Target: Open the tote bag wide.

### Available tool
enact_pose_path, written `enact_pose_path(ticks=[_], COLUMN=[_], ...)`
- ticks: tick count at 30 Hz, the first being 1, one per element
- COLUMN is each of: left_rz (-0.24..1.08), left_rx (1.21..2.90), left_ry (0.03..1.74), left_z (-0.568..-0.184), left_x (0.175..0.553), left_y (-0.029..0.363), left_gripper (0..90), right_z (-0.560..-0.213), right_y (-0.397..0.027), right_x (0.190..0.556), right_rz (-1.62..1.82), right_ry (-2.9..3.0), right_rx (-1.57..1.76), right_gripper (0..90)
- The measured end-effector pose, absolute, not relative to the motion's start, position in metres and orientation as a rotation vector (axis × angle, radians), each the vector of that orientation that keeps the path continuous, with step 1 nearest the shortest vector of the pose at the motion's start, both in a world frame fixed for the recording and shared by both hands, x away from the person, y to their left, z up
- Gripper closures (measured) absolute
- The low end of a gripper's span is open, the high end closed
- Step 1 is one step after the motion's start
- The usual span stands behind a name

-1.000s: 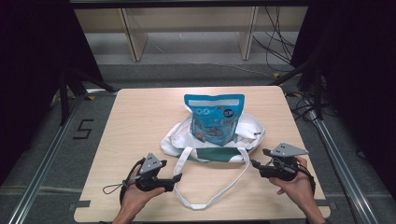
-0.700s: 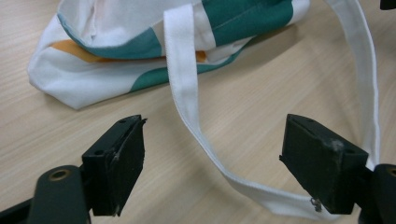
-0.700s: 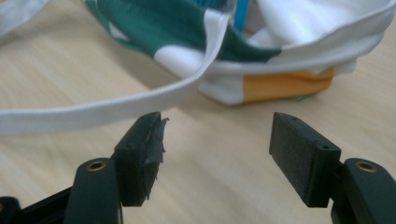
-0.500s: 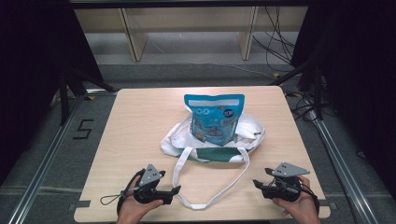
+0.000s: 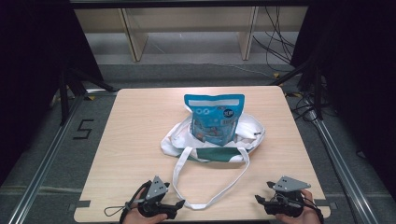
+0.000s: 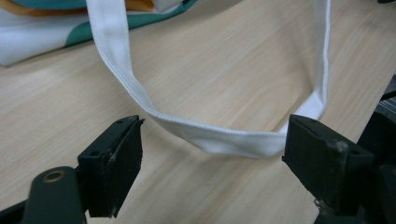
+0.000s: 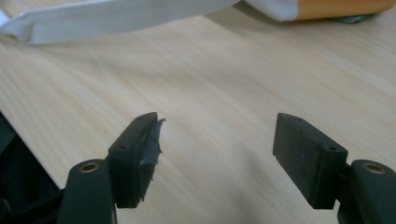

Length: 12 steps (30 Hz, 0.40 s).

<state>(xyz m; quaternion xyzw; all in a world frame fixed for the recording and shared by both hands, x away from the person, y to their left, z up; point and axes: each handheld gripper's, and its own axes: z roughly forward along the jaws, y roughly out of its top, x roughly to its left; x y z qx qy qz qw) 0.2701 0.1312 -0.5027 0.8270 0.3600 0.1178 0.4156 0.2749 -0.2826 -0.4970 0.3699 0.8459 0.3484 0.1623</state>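
Both hands sit low at the near table point(image 5: 121, 140) edge, cut off by the frame; left gripper point(image 5: 180, 204) gapes wide with the one white strap point(image 6: 219, 137) looping just ahead; right gripper point(image 5: 258, 199) has just been opening, nothing between; one tote bag point(image 5: 250, 135) mid-table with one blue pouch point(image 5: 215, 116) inside, its bottom hidden

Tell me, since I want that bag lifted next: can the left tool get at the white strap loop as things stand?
Probably yes: the left tool stands open just short of the white strap loop, with bare table between and nothing blocking.
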Motion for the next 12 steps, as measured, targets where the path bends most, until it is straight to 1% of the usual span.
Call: enact_pose_path(ticks=[3, 7, 9, 12], left_rz=[0.312, 0.311, 0.333, 0.326], left_rx=[2.089, 2.077, 2.093, 2.070], left_ry=[0.879, 0.912, 0.879, 0.909], left_z=[-0.5023, -0.5023, -0.5015, -0.5014], left_x=[0.2716, 0.2722, 0.2744, 0.2746], left_y=[0.1311, 0.1328, 0.1350, 0.1354], left_gripper=[19.0, 19.0, 19.0, 19.0], right_z=[-0.4975, -0.4987, -0.4982, -0.4977], right_y=[-0.2807, -0.2819, -0.2819, -0.2829], right_x=[0.2727, 0.2750, 0.2744, 0.2746], right_rz=[0.985, 0.991, 0.981, 0.974], right_ry=[2.426, 2.429, 2.422, 2.412], right_rx=[1.079, 1.049, 1.072, 1.069], right_gripper=[32.2, 31.9, 31.8, 31.7])
